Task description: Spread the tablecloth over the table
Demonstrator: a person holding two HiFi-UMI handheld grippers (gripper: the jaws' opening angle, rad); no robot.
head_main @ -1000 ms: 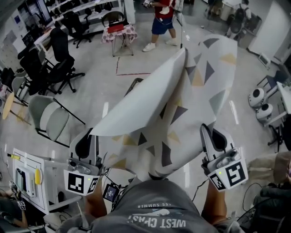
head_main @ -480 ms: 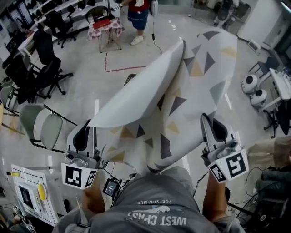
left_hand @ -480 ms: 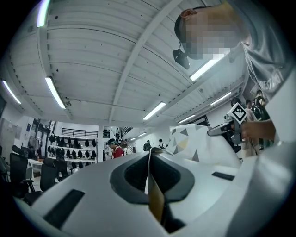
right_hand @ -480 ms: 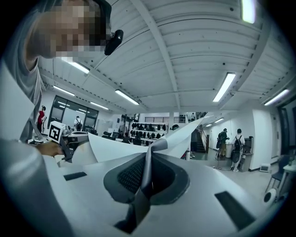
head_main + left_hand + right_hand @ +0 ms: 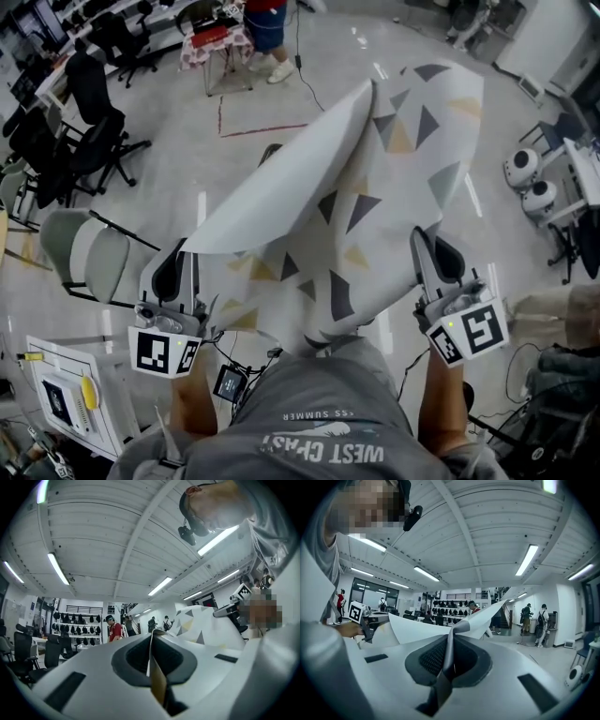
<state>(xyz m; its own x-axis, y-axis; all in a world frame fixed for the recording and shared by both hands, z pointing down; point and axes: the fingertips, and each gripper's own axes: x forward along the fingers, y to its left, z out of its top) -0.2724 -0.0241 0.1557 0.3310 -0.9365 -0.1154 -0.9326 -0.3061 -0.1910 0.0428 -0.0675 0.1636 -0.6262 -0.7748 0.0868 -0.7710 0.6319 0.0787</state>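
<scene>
The tablecloth point(image 5: 375, 216), white with grey, yellow and dark triangles, billows in the air in front of me, its plain underside folded over on the left. My left gripper point(image 5: 183, 251) is shut on the near left edge, and the cloth edge shows pinched between its jaws point(image 5: 151, 645). My right gripper point(image 5: 420, 239) is shut on the near right edge, with a twisted strip of cloth point(image 5: 422, 627) running out from its closed jaws point(image 5: 450, 645). The cloth hides whatever stands beneath it.
A folding chair point(image 5: 94, 258) stands at the left, black office chairs point(image 5: 94, 94) beyond it. A small covered table point(image 5: 211, 42) and a person in a red shirt point(image 5: 265, 19) are far ahead. White round devices point(image 5: 525, 183) sit right; a white box point(image 5: 66, 394) lower left.
Both grippers have carried the cloth forward and a little lower, still shut on it. The floor and the far person have slid up in the head view; the cloth stays billowed.
</scene>
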